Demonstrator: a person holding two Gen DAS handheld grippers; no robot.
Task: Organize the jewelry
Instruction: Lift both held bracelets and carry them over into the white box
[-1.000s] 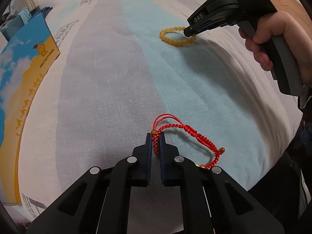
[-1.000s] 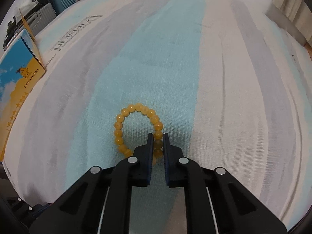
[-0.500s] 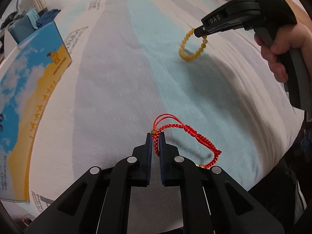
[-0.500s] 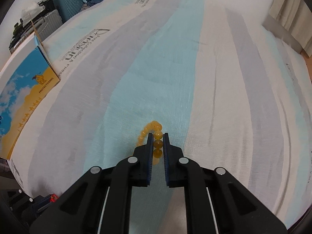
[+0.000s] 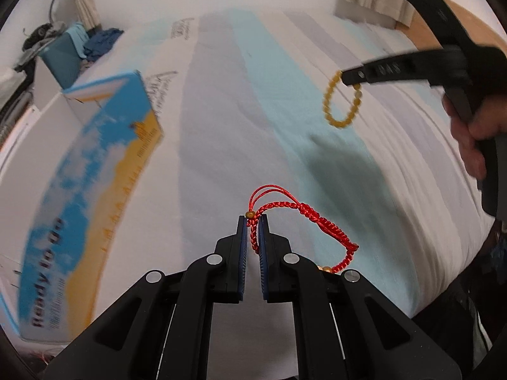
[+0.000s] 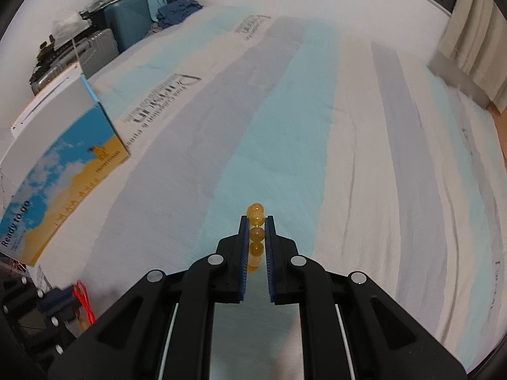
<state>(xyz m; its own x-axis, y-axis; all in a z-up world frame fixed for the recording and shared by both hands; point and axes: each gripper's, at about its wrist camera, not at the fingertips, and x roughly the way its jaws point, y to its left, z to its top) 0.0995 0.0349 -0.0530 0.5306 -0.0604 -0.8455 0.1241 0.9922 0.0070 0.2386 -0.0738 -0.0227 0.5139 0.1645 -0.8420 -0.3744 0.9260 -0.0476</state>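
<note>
A red braided cord bracelet (image 5: 317,221) hangs in the air from my left gripper (image 5: 253,221), which is shut on its knotted end. My right gripper (image 6: 256,221) is shut on a yellow bead bracelet (image 6: 256,218), seen edge-on between the pads. In the left wrist view the same bead bracelet (image 5: 336,117) dangles as a loop from the right gripper (image 5: 348,77) above the striped bed cover (image 5: 221,126). The left gripper with the red cord (image 6: 84,300) shows blurred at the lower left of the right wrist view.
An open cardboard box (image 5: 95,164) with a blue-and-yellow printed side stands on the left of the bed (image 6: 364,158); the same box (image 6: 63,158) shows in the right wrist view. Suitcases (image 6: 126,28) and clothes stand beyond the bed's far left. A person's hand (image 5: 472,136) holds the right gripper.
Both grippers have risen with their bracelets. The yellow bead bracelet left the bed cover and now hangs free; the red bracelet hangs higher above the cover. The box comes further into view.
</note>
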